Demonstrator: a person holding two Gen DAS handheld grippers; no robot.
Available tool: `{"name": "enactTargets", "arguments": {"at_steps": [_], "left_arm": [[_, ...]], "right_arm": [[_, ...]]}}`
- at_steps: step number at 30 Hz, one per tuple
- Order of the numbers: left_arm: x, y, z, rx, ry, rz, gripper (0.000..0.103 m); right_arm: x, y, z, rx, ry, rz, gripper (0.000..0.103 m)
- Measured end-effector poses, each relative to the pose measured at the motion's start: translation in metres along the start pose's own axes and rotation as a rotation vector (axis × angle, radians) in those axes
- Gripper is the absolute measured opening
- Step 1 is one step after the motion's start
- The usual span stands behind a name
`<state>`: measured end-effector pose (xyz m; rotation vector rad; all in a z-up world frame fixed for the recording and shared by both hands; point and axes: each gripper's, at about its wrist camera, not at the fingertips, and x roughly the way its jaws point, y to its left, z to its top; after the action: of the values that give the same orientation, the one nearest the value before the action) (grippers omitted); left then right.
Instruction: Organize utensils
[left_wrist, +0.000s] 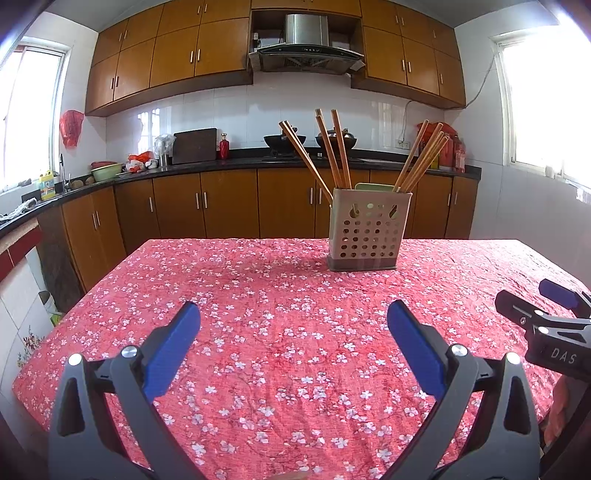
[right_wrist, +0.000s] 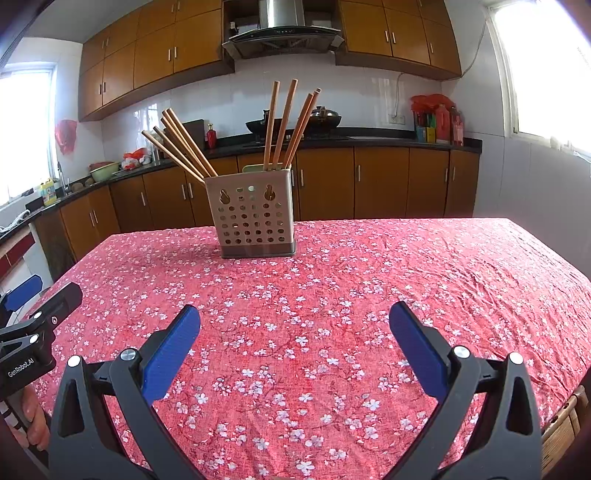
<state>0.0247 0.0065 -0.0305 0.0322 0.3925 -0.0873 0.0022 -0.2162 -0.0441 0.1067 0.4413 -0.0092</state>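
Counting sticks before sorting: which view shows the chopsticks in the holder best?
The right wrist view: the chopsticks fan apart against pale tiles. In the left wrist view they stand farther off, crossing dark woks, above the holder.

Home kitchen, wooden cabinets (left_wrist: 177, 55), range hood (left_wrist: 306, 48), woks on stove (left_wrist: 284, 140) (sink at left), tiled walls

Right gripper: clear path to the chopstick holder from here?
Probably yes. The right gripper is open and holds nothing, and only bare tablecloth lies between it and the holder. The left gripper sits off to the side, clear of that line.
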Motion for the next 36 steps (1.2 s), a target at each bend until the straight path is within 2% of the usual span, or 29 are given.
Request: {"name": "enactTargets", "arguments": {"at_steps": [36], "left_arm": [[0.0031,0.0001,-0.0024,0.008,0.008,-0.010,0.099]], "right_arm": [[0.0027,-0.0054,-0.0009,0.013,0.014,0.006,0.101]]}}
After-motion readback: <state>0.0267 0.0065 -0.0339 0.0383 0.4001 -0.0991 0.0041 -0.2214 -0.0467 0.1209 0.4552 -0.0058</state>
